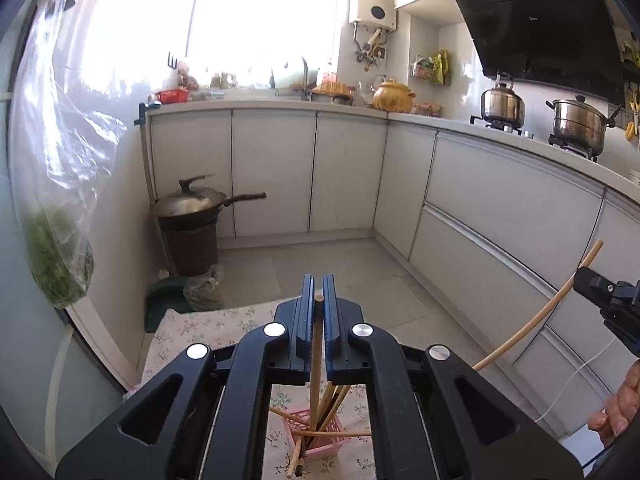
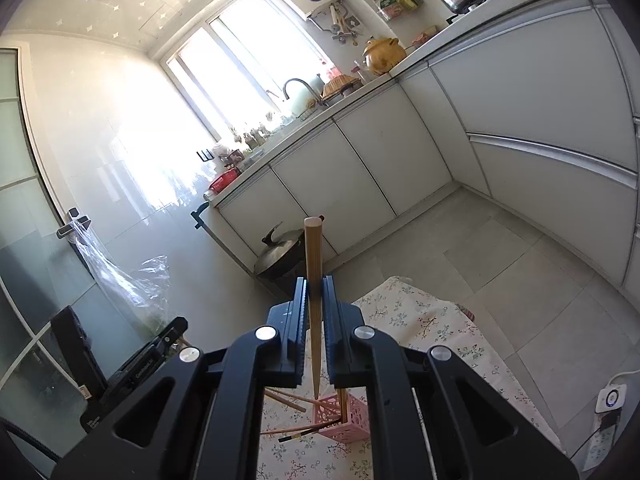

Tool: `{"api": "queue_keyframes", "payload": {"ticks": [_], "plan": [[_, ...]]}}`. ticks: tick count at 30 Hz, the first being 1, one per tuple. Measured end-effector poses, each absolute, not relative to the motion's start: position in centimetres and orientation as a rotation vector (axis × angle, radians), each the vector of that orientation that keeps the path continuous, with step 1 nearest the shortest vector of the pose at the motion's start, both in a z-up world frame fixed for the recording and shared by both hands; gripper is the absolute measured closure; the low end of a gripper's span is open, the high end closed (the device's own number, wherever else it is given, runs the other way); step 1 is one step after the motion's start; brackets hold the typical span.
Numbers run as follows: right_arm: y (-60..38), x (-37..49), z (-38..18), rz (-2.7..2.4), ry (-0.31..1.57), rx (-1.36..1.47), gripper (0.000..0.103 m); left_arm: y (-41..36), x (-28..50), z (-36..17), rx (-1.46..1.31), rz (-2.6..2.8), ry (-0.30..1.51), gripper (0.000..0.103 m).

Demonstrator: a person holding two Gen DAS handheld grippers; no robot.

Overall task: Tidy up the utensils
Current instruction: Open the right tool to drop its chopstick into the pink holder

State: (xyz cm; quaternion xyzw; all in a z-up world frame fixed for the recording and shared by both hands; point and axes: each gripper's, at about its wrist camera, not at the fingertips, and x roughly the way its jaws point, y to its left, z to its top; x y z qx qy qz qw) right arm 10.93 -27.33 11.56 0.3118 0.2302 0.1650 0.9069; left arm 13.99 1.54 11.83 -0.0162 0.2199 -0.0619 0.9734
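Left fingers [image 1: 319,312] clamp one chopstick [image 1: 317,360] upright | right fingers [image 2: 316,304] grip another chopstick [image 2: 313,300] – tip just above pink basket [image 2: 347,420] on floral desk [image 2: 432,320] | advice: keep stick vertical, centre over opening – lower before release, avoid leaning sticks.
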Motion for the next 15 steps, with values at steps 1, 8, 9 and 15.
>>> {"api": "queue_keyframes", "payload": {"ticks": [1,8,9,15], "plan": [[-27.1,11.2,11.5,0.343,0.481,0.644,0.095,1.7,14.2,11.2,-0.043,-0.122,0.46,0.096],[-24.9,12.4,11.3,0.356,0.501,0.621,0.095,6.6,11.3,11.1,-0.24,-0.079,0.39,0.065],[-24.5,12.6,11.2,0.357,0.506,0.615,0.095,7.1,10.9,11.4,-0.252,-0.071,0.378,0.065],[-22.0,13.7,10.7,0.365,0.528,0.586,0.095,10.4,9.0,12.6,-0.341,-0.035,0.323,0.049]]}}
